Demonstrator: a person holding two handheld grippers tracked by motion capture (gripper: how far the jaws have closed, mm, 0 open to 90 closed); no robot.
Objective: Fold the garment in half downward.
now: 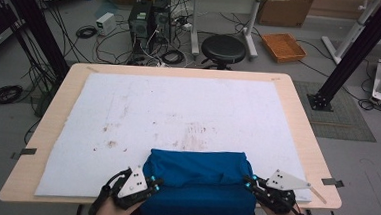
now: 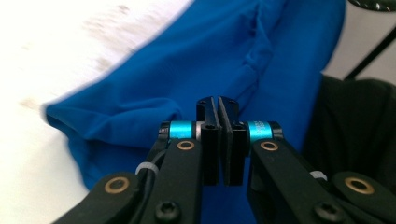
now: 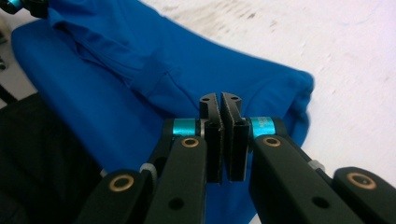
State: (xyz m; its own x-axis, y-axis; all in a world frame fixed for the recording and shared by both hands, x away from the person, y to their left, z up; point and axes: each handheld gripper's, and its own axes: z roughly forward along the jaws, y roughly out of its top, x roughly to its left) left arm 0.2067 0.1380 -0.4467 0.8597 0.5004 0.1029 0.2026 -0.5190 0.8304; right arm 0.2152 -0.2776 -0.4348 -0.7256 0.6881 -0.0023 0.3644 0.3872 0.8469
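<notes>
Just beyond both jaws, blue cloth (image 1: 196, 180)

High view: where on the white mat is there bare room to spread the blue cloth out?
The white stained mat lies bare from the folded blue cloth back to its far edge, and to both sides of the cloth. The near edge is crowded: the cloth hangs over it, with the left gripper and right gripper at its two ends.

Stained white mat (image 1: 178, 107); black stool (image 1: 223, 48); orange tray (image 1: 284, 46).
</notes>
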